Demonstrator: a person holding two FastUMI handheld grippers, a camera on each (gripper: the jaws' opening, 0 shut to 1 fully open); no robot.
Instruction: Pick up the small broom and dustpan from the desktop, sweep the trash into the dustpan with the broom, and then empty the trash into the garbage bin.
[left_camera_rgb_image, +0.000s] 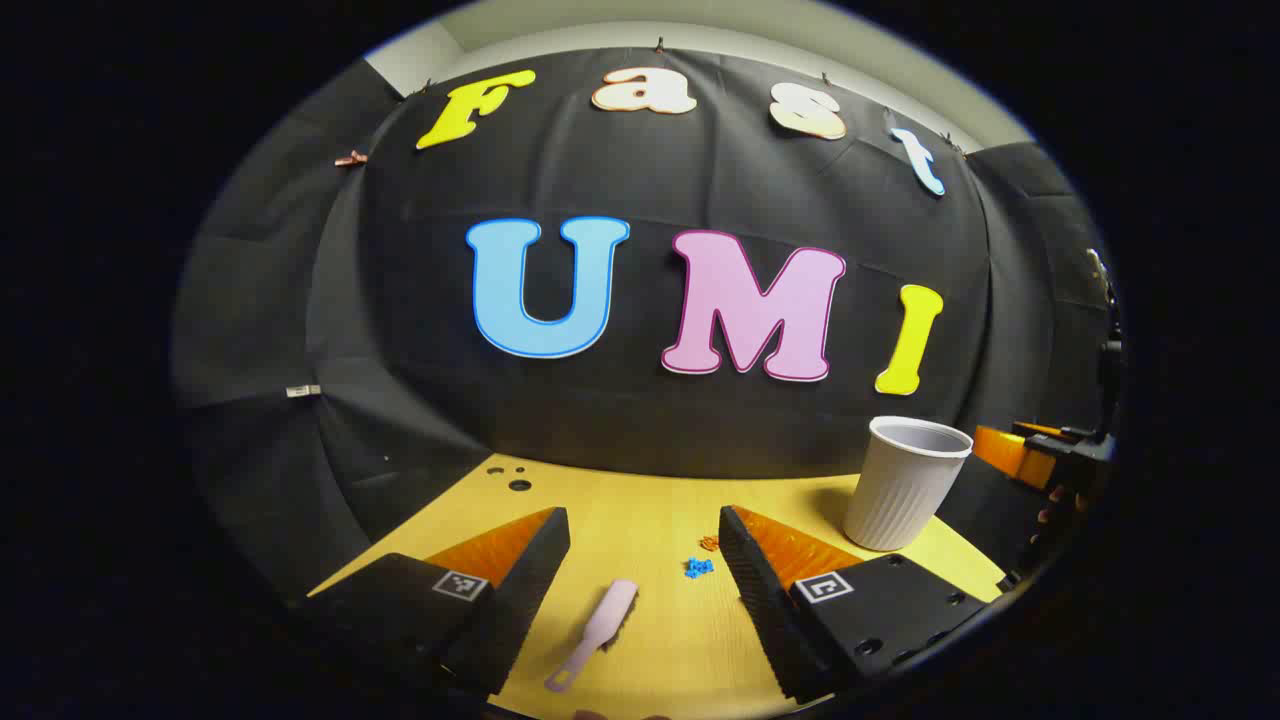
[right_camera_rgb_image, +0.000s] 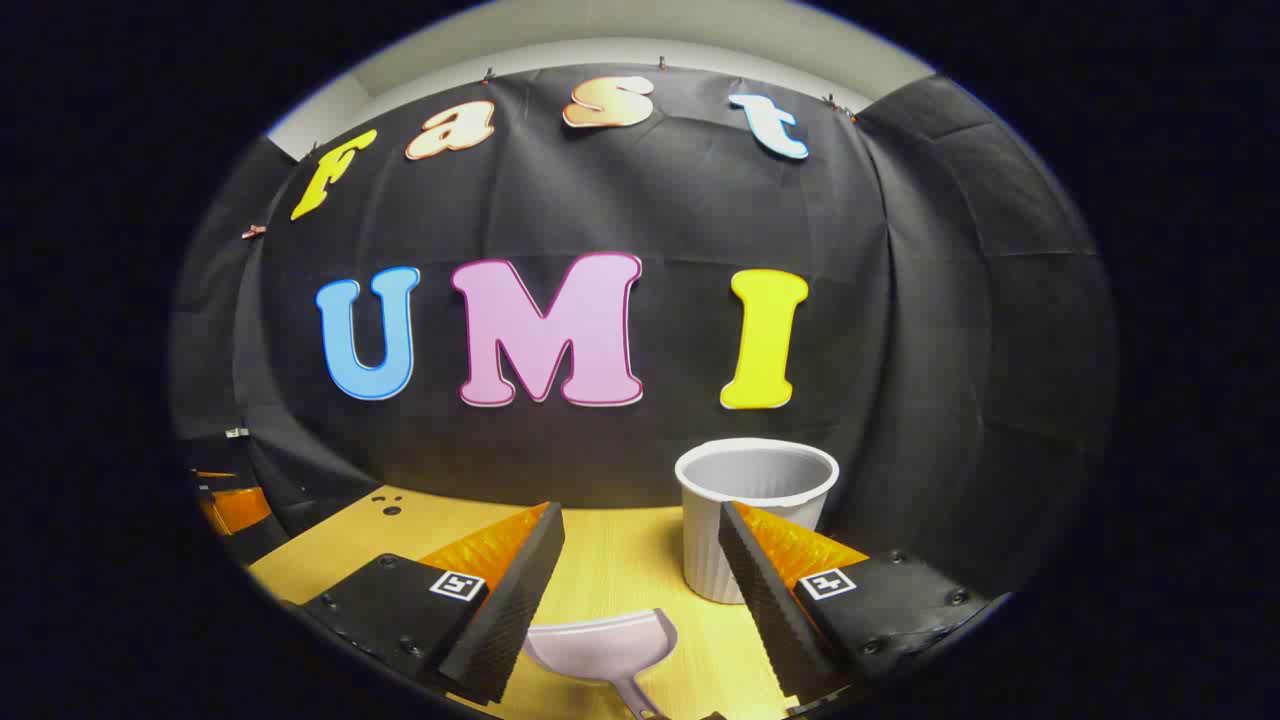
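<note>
In the left gripper view a small pale pink broom (left_camera_rgb_image: 598, 632) lies flat on the wooden desktop (left_camera_rgb_image: 650, 520) between the fingers of my left gripper (left_camera_rgb_image: 645, 560), which is open and apart from it. Small blue and orange scraps of trash (left_camera_rgb_image: 699, 566) lie just right of the broom's head. A white ribbed cup, the garbage bin (left_camera_rgb_image: 905, 482), stands at the right. In the right gripper view a pale pink dustpan (right_camera_rgb_image: 600, 645) lies on the desktop between the fingers of my open right gripper (right_camera_rgb_image: 640, 550), its handle toward the camera. The bin (right_camera_rgb_image: 750, 515) stands just behind it.
Two dark holes (left_camera_rgb_image: 518, 484) mark the desktop's far left part. The other gripper, orange and black, with a hand on it, shows at the right edge (left_camera_rgb_image: 1040, 460) of the left gripper view and at the left edge (right_camera_rgb_image: 225, 505) of the right gripper view.
</note>
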